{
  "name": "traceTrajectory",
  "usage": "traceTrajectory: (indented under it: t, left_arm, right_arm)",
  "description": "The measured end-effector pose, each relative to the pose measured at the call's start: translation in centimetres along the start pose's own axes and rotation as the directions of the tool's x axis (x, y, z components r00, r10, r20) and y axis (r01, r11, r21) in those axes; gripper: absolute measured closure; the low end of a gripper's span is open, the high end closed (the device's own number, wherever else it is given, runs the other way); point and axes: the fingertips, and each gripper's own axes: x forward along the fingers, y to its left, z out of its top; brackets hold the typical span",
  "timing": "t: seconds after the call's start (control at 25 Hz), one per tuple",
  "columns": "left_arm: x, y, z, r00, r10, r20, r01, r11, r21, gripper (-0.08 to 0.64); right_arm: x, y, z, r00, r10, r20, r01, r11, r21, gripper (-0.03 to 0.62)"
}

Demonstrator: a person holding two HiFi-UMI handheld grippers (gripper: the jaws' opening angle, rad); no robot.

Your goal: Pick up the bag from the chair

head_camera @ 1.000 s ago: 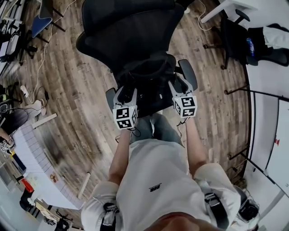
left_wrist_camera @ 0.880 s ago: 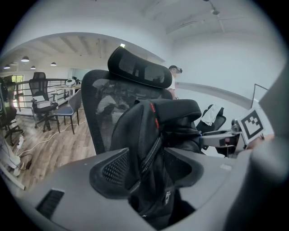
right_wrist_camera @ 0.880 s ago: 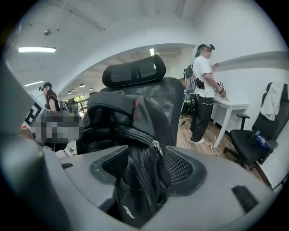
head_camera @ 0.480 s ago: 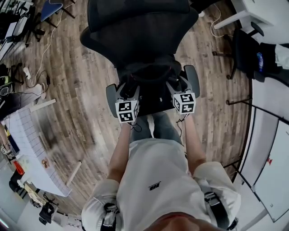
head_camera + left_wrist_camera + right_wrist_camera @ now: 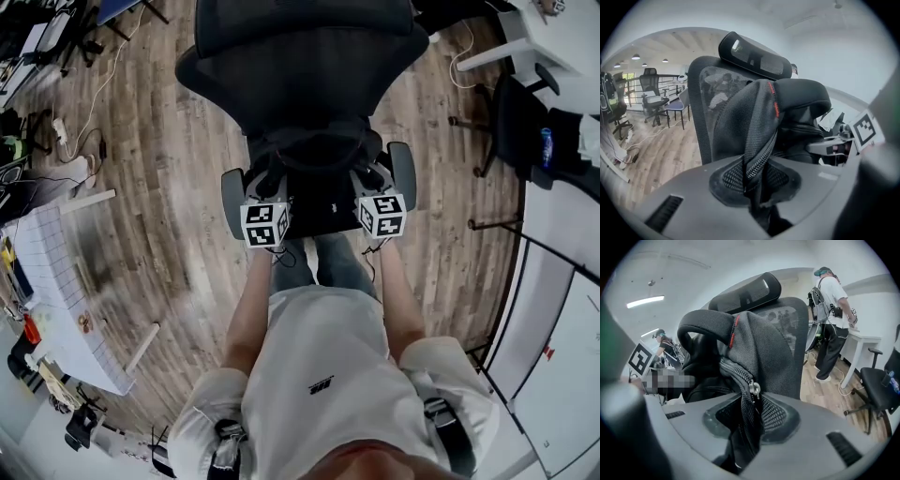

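Now the left gripper [image 5: 267, 187] and right gripper [image 5: 367, 183], jaws just narrowed, are each clamping a zippered edge of the black mesh bag [image 5: 315, 155], mid-frame.

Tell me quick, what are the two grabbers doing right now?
Left gripper: jaws have just been closing, now shut on the bag.
Right gripper: jaws have just been closing, now shut on the bag too.
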Motion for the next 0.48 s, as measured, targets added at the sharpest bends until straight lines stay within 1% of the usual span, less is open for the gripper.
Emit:
traceTrajectory:
  t: [0.24, 0.48]
  left_arm:
    - [-0.7, 0.0, 0.2, 0.999, -0.039, -0.012, 0.039, 0.999, -0.029, 0.523]
    - [-1.3, -0.5, 0.4, 0.997, -0.068, -0.020, 0.067, 0.996, -0.057, 0.534]
  right_arm:
    - [-0.5, 0.9, 0.4, 0.999, 0.043, -0.001, -0.043, 0.997, 0.057, 0.528]
    - [-1.5, 1.2, 0.6, 0.998, 0.064, -0.001, -0.064, 0.993, 0.103, 0.529]
